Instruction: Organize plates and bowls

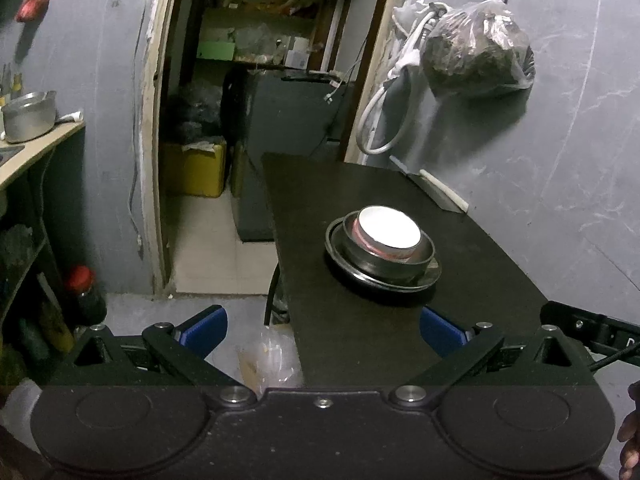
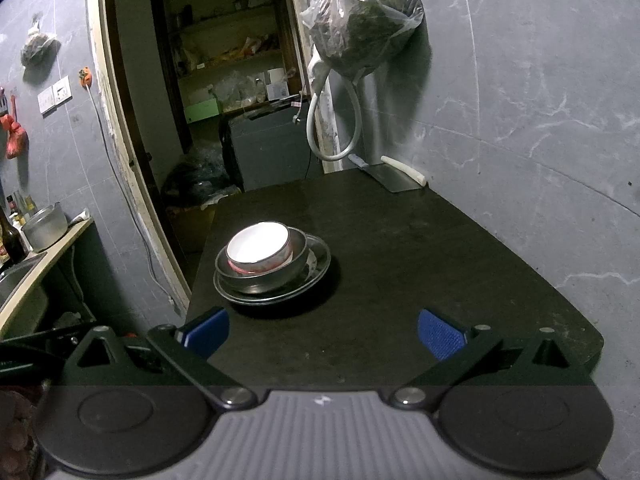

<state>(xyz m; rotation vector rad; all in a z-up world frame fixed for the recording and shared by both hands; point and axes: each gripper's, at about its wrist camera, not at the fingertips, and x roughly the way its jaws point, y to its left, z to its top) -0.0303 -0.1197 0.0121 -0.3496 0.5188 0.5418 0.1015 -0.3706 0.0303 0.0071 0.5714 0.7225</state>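
Both pairs of blue fingertips (image 1: 204, 330) are standing wide apart with nothing between them: we are holding the left gripper (image 1: 323, 332) over the near-left edge of the dark table (image 1: 360, 340), and the right gripper (image 2: 323, 334) over the table's near end, clear of the dishes. Ahead of us, a white bowl (image 2: 258, 247) with a reddish band is sitting inside a metal bowl (image 2: 262, 274), and both are resting on a metal plate (image 2: 316, 266), one nested stack toward the left half of the tabletop. At the far end, against the grey wall, a cleaver (image 2: 394, 178) with a pale handle is lying flat. Above it a plastic bag (image 2: 366, 16) of something dark is hanging beside a looped white hose (image 2: 334, 128). Off to the left, a metal pot (image 1: 30, 116) is sitting on a counter.
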